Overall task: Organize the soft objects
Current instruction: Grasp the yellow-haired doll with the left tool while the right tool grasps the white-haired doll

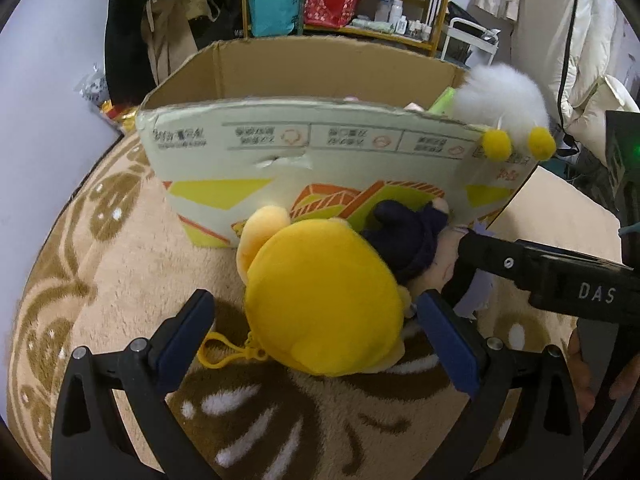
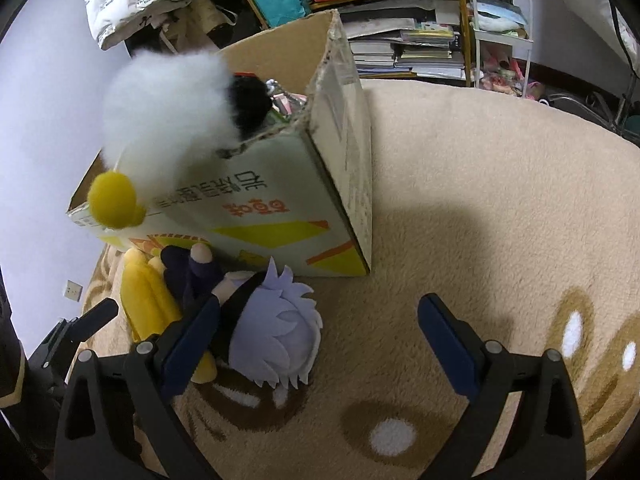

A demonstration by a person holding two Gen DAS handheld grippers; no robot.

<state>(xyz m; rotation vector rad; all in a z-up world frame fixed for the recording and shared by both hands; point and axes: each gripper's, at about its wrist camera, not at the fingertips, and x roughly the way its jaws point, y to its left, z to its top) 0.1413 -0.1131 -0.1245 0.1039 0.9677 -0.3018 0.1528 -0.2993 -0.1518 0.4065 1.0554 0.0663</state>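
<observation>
The left claw (image 1: 316,320) stands wide open, its 2 blue pads on either side of a round yellow plush (image 1: 324,300) that lies on the beige patterned rug (image 1: 120,260). The right pad sits just beside the plush's edge; the left pad is apart from it. A yellow plastic clip (image 1: 218,350) hangs off the plush toward the left pad.

Just behind the yellow plush lies a doll with pale lavender hair (image 2: 280,332) and dark navy clothes, against the foot of a printed cardboard box (image 1: 320,160) whose top is open. The right claw (image 2: 320,344) is also open and holds nothing: its left pad sits at the doll's head, while its right pad is over bare rug, well apart from the doll.

A fluffy white plush (image 2: 168,120) with a black patch and 2 yellow pom-pom feet (image 1: 496,144) hangs over the near corner of the box rim. Other items show inside the box but are too hidden to identify. Behind the box stand shelves (image 2: 440,8) with books, bottles and bags.
</observation>
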